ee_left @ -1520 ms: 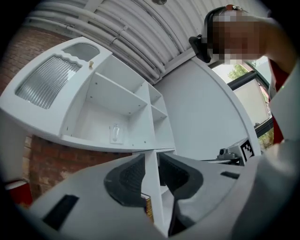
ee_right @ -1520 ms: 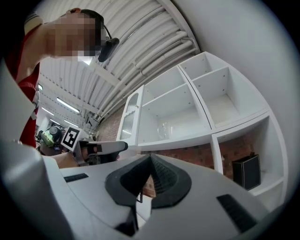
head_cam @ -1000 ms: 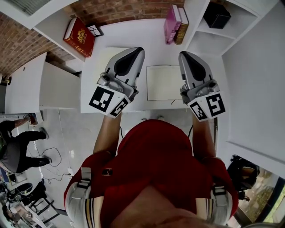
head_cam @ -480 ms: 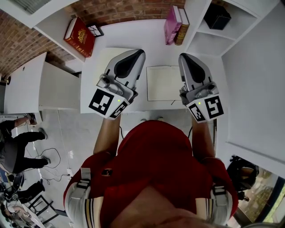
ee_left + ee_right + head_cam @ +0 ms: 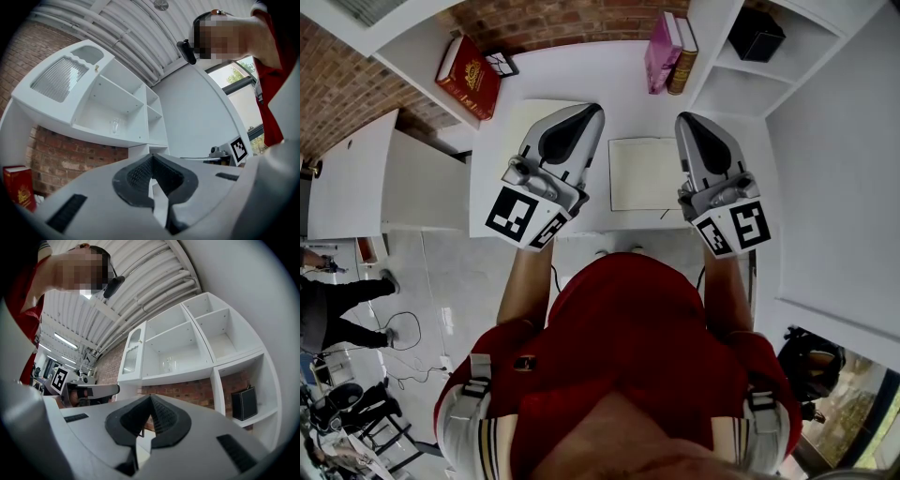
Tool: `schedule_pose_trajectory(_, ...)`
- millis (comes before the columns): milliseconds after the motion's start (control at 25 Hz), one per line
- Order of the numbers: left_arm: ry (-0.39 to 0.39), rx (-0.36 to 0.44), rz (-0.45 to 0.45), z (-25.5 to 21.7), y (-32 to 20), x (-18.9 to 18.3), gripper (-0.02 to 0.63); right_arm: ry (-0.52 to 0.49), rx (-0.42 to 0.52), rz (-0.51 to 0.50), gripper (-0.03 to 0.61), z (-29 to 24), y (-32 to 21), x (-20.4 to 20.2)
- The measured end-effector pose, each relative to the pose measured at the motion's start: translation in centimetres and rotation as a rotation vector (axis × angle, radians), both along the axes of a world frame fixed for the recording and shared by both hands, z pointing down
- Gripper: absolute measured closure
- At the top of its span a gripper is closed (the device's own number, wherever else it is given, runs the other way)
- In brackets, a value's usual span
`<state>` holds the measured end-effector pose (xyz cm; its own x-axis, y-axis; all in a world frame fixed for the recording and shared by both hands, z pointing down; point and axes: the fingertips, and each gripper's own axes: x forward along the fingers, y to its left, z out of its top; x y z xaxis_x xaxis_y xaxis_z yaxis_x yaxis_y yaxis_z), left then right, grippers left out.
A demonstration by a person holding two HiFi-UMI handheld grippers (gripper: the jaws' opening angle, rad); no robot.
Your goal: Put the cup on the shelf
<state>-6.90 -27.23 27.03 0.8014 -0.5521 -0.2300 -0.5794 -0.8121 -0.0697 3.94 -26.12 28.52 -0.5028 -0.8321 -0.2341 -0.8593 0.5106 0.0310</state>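
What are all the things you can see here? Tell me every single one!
cup: one, clear glass, standing in the white shelf
shelf: one, white, on the brick wall
red book: one, red, by the wall at far left
small box: one, black and white, beside the red book
pink book: one, pink, upright at the table's back
brown book: one, brown, next to the pink book
black box: one, black, in a low compartment at right
notebook: one, cream, flat on the table
table: one, white
other person: one, dark clothes, far left on the floor
shirt: one, red
left gripper: one, grey, shut, empty
right gripper: one, grey, shut, empty
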Motion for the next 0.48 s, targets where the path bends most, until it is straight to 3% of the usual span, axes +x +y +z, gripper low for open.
schedule_pose_trajectory(480,0.004,0.01,0.001,-0.52,0.52,-0.32,0.607,0.004,0.004,0.001,0.581,-0.38,0.39,-0.28)
